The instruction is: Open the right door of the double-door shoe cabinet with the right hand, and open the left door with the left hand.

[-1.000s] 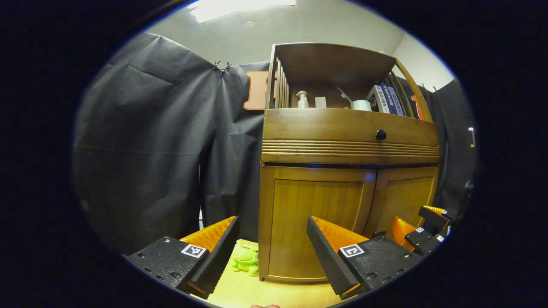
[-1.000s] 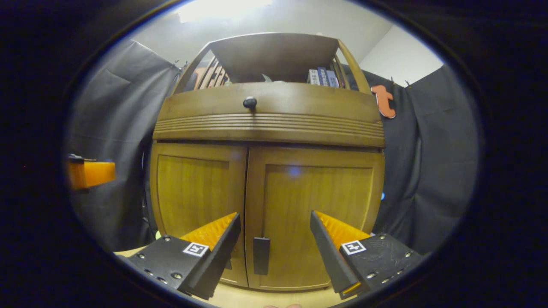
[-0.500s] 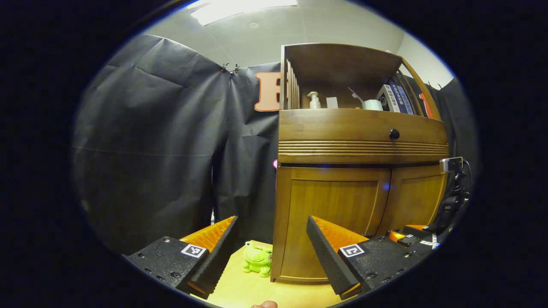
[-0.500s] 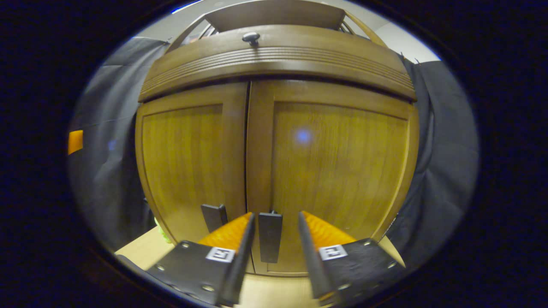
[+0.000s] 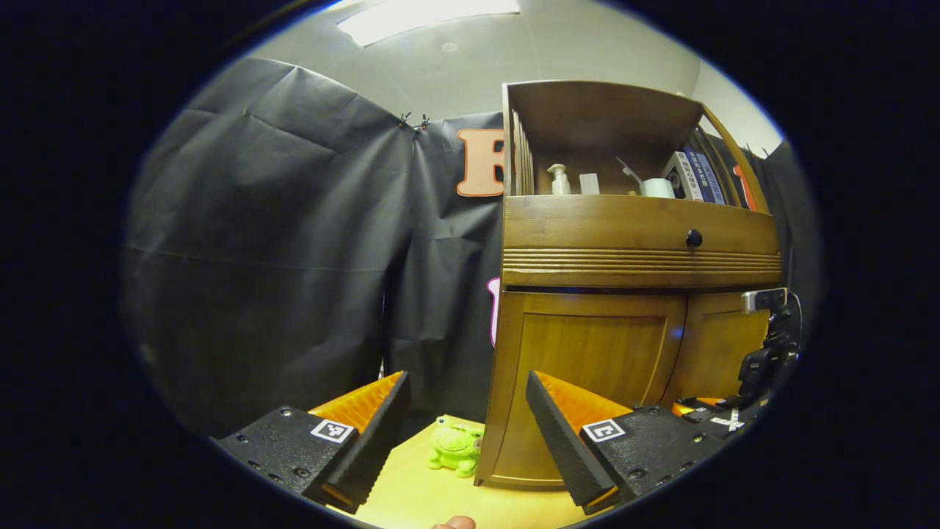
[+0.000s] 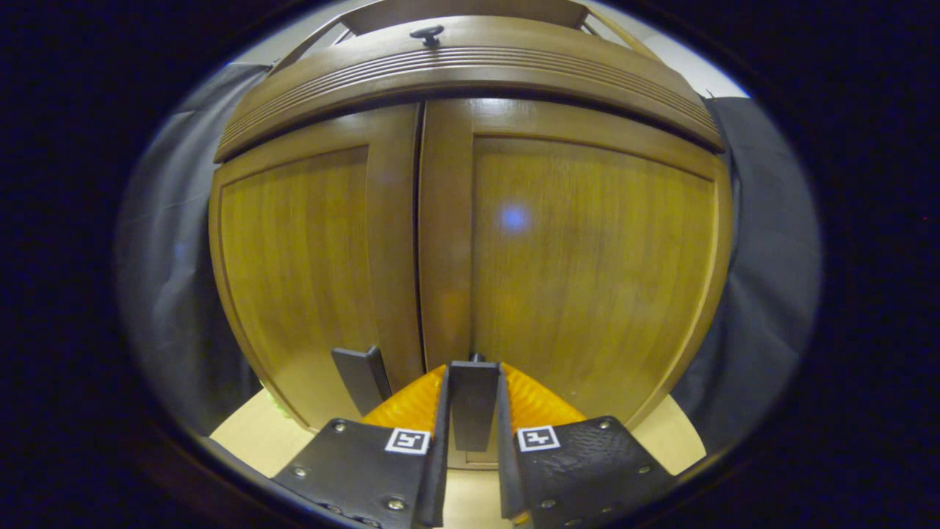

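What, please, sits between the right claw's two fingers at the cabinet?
In the right gripper view, the right door's dark handle stands between the right claw's fingers, which press on both sides.

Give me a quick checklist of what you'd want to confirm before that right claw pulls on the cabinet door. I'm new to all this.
1. Right gripper closed on the right door's handle: ok, both fingers press its sides.
2. Right door free to swing: cannot tell; it sits shut, hinge side unseen.
3. Left gripper out of the swing path: ok, it hangs open off the cabinet's left corner.
4. Left door's handle free for later: ok, nothing on it.
5. Green frog toy clear of the doors: ok, it lies beside the cabinet, left of the front.
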Available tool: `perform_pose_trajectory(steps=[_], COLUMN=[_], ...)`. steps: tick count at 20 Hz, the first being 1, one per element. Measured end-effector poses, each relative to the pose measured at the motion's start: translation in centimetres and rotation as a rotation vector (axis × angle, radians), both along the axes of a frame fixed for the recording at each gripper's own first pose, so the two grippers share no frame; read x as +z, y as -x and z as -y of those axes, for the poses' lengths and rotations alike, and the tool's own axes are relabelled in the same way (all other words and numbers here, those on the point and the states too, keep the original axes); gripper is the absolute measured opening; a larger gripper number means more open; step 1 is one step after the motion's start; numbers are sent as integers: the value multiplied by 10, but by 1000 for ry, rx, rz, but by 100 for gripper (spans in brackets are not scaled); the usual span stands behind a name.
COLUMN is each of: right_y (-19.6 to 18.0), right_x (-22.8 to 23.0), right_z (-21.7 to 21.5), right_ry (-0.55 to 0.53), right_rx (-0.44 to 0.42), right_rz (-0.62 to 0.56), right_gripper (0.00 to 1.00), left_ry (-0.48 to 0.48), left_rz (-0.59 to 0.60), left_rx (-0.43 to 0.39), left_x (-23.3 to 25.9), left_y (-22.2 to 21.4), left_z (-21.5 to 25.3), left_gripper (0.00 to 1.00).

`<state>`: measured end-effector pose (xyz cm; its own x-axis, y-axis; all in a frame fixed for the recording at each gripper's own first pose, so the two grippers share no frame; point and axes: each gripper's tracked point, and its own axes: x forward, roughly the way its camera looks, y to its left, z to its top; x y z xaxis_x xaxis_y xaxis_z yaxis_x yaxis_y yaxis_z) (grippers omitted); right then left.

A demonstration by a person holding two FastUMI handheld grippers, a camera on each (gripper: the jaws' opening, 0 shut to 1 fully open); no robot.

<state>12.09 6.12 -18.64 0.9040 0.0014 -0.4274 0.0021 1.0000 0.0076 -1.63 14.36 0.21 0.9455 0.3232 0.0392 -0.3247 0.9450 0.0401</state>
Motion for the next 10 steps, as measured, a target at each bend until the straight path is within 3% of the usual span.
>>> perform_pose_trajectory(steps=[10], right_y=[3], right_x=[9], right_z=[3], right_ry=[-33], right_rx=[15], right_rz=[21], right_gripper=[25], left_ry=[13], left_rz=[10], left_rx=[-29], left_x=[2], left_y=[9], left_z=[7], left_gripper=[95])
